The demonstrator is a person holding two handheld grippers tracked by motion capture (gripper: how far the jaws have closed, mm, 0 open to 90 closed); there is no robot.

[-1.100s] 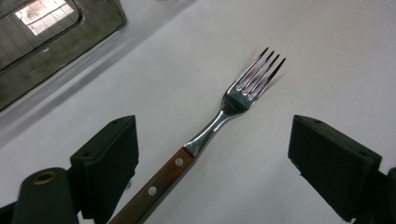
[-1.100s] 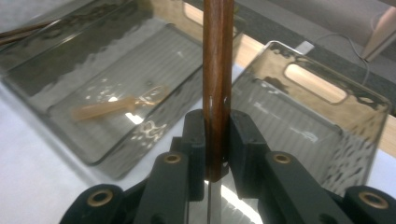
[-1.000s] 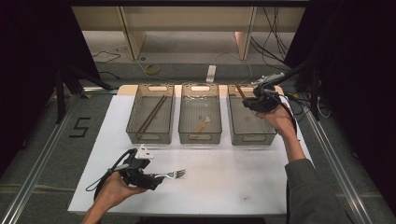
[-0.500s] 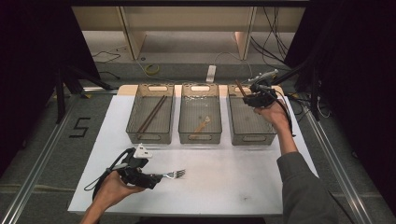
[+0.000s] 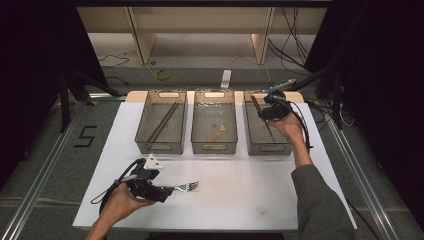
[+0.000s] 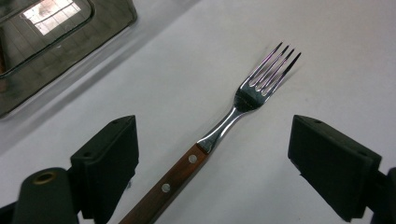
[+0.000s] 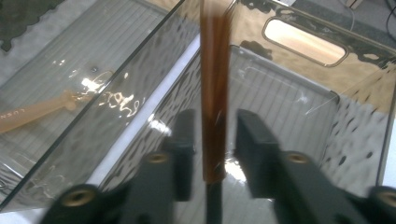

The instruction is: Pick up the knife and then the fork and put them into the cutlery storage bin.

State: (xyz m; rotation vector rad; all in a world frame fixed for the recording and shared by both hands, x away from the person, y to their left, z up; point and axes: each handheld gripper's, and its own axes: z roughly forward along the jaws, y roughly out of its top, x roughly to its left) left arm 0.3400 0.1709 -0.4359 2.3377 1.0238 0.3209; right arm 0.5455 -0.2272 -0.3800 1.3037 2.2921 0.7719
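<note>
Over the right clear plastic bin [image 5: 267, 131], right gripper [image 7: 215, 140] has sunk; jaws just opened, brown wooden-handled utensil [image 7: 215, 88] loose between them. Left gripper [image 6: 212, 158] unmoved, jaws wide astride the wood-handled steel fork [image 6: 224, 130], not gripping.

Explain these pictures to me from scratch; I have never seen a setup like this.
A person sits at a white table with hand-held tongs in each hand. The high view looks down from above; the other two pictures come from cameras riding on the tongs.

Three clear bins stand in a row: the left bin holds dark sticks, the middle bin a pale utensil.

The left tongs are open around a wooden-handled fork lying on the table, without gripping it.

The right tongs are over the right bin. Their jaws have just been opening, with a brown handle standing between them.
</note>
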